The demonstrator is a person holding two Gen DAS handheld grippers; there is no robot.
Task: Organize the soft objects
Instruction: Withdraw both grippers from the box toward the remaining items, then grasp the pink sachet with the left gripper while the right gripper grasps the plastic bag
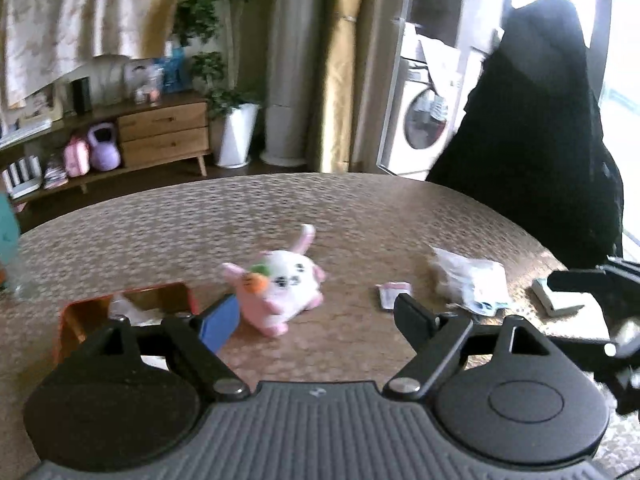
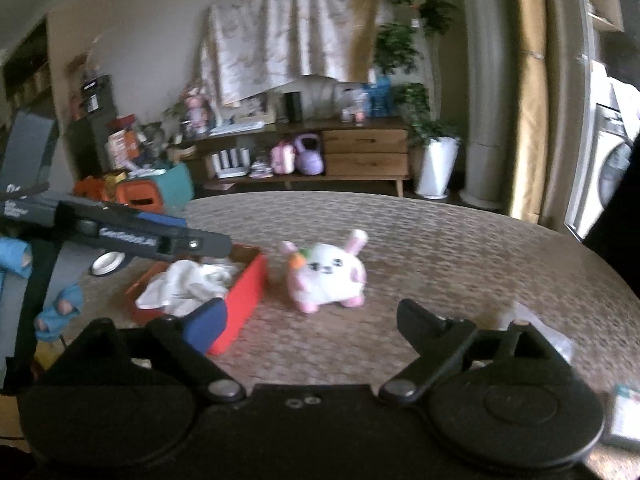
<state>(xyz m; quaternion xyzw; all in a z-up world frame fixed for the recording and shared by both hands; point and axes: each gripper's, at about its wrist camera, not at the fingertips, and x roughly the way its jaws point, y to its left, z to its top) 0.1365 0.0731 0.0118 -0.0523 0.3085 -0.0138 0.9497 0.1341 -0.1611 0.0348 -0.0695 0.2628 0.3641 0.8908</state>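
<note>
A white and pink plush bunny (image 1: pixel 280 288) with a small carrot sits on the patterned table (image 1: pixel 360 208), just right of a red box (image 1: pixel 80 314). My left gripper (image 1: pixel 316 320) is open and empty, and the bunny lies just past its blue-padded left finger. In the right wrist view the bunny (image 2: pixel 328 272) stands upright ahead of my right gripper (image 2: pixel 312 322), which is open with nothing between its fingers. The red box (image 2: pixel 244 304) holds a crumpled white cloth (image 2: pixel 188 284). The left gripper's black body (image 2: pixel 160 240) reaches over that box from the left.
A clear plastic bag (image 1: pixel 468 284), a small packet (image 1: pixel 394 292) and a small box (image 1: pixel 556 300) lie on the table's right side. A black chair back (image 1: pixel 540 120) stands behind the far right edge. A gloved hand (image 2: pixel 60 308) shows at left.
</note>
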